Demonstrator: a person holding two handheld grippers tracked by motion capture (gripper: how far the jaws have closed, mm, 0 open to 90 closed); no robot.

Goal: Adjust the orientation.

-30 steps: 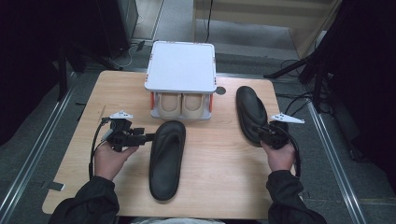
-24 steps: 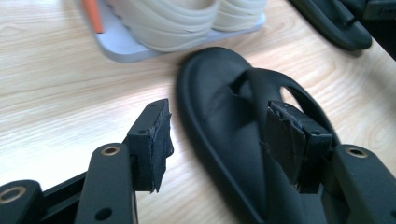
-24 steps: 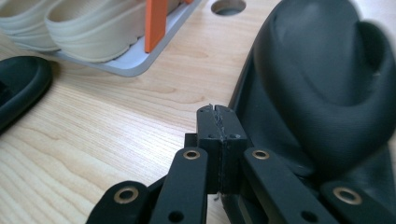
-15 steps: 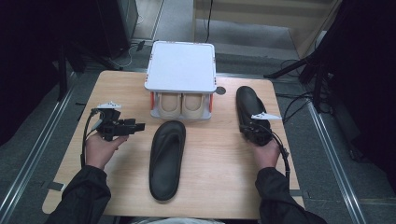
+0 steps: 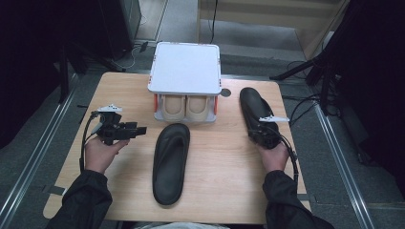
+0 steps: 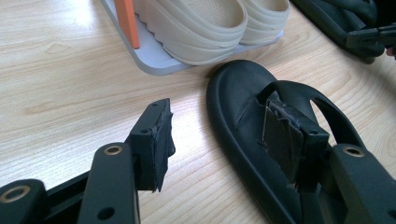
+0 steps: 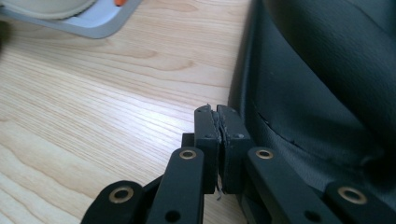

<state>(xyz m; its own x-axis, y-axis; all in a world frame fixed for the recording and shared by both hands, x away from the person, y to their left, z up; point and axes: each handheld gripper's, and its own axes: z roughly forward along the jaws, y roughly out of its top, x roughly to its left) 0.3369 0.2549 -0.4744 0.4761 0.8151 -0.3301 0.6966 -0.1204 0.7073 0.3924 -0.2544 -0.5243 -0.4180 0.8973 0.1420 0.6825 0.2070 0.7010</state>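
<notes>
1. Your left tongs [image 5: 139, 130] sit over the left part of the table [image 5: 229, 191], jaws spread wide and holding nothing; in the left gripper view bare wood shows between the two pads.
2. Just beyond those open jaws lies the black flip-flop in the middle [image 5: 170, 162], sole flat on the wood, toe end toward the shoe rack [image 5: 185, 67]. In the left gripper view one pad [image 6: 161, 140] hangs over bare wood beside it and the other [image 6: 280, 135] lies over its strap.
3. Your right tongs [image 7: 217, 116] are pressed shut, pad against pad, nothing pinched between them.
4. Those closed tips rest low over the wood, right beside the edge of the second black flip-flop [image 5: 255, 112], which lies near the right edge of the table. I can't tell whether the tips actually touch its rim.
5. The rack stands at the far edge in the centre, white top plate over a pair of beige sandals [image 5: 185, 107] tucked on its lower tray.
6. Room to move: a wide strip of bare wood runs between the two black flip-flops, and the near edge in front of you is open too. To your left, there's free wood out to the rounded corner.
7. Tight spot: the right flip-flop leaves only a narrow band of wood before the right edge.
</notes>
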